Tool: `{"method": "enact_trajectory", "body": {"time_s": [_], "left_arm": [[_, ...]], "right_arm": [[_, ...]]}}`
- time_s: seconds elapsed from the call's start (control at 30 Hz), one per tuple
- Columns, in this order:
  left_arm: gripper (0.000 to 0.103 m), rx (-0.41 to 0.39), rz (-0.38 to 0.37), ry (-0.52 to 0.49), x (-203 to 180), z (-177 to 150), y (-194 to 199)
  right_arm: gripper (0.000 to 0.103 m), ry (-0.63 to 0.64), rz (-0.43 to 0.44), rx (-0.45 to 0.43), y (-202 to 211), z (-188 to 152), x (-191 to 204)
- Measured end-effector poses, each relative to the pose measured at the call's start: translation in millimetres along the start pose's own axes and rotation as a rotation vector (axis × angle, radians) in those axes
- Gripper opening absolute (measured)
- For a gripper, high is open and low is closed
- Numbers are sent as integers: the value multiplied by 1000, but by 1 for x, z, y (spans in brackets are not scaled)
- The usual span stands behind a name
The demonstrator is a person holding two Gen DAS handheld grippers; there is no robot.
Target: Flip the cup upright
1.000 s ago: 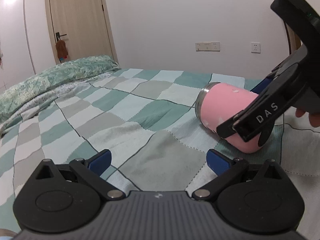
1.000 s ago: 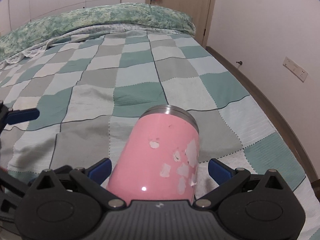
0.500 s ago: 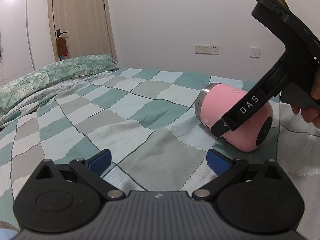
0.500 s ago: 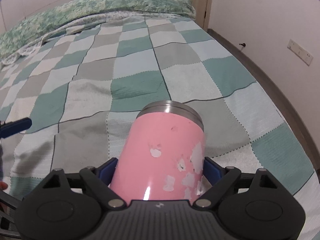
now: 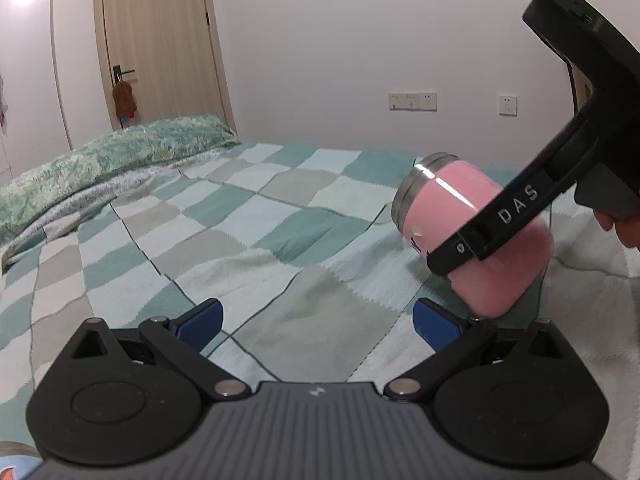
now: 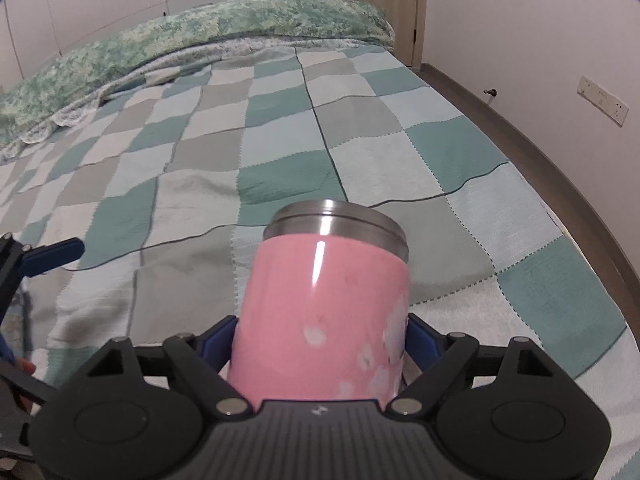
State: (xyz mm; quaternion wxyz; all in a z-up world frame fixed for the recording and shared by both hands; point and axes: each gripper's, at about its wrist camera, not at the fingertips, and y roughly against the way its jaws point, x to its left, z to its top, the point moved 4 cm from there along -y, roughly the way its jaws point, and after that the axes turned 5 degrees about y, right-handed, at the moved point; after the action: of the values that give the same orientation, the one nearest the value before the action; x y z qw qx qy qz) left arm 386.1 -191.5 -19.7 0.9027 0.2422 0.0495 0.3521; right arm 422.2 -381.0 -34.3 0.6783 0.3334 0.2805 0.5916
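Note:
The pink cup (image 6: 324, 316) with a steel rim is gripped between the blue pads of my right gripper (image 6: 320, 340), which is shut on its body. It is tilted, rim pointing away and upward, lifted off the checkered bedspread (image 6: 280, 140). In the left wrist view the cup (image 5: 472, 232) hangs at the right, rim to the left, with the right gripper's black finger (image 5: 504, 216) across it. My left gripper (image 5: 316, 320) is open and empty, low over the bed, left of the cup.
A folded green quilt (image 5: 104, 164) lies along the head of the bed. The bed's right edge (image 6: 580, 232) drops to a dark floor beside the white wall. A door (image 5: 156, 48) stands at the back.
My right gripper closed on the cup and lifted it, tilting the rim upward. The left gripper stayed open and roughly in place.

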Motion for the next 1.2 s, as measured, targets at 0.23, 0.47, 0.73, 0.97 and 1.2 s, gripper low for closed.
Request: {"method": "enact_trajectory", "body": {"time_s": [0.23, 0.47, 0.73, 0.97, 1.2], "left_arm": [[103, -31, 17, 22, -14, 12, 41], [103, -42, 54, 9, -33, 14, 90], [103, -46, 93, 17, -61, 7, 151], [103, -6, 118, 60, -82, -15, 190], [103, 37, 189, 70, -96, -40, 226]], "right_arm": [[84, -5, 50, -41, 42, -13, 6], [84, 8, 108, -71, 94, -39, 17], [84, 49, 166, -63, 156, -88, 31], [84, 64, 235, 15, 178, -134, 41], [84, 75, 287, 87, 166, -157, 62]]}}
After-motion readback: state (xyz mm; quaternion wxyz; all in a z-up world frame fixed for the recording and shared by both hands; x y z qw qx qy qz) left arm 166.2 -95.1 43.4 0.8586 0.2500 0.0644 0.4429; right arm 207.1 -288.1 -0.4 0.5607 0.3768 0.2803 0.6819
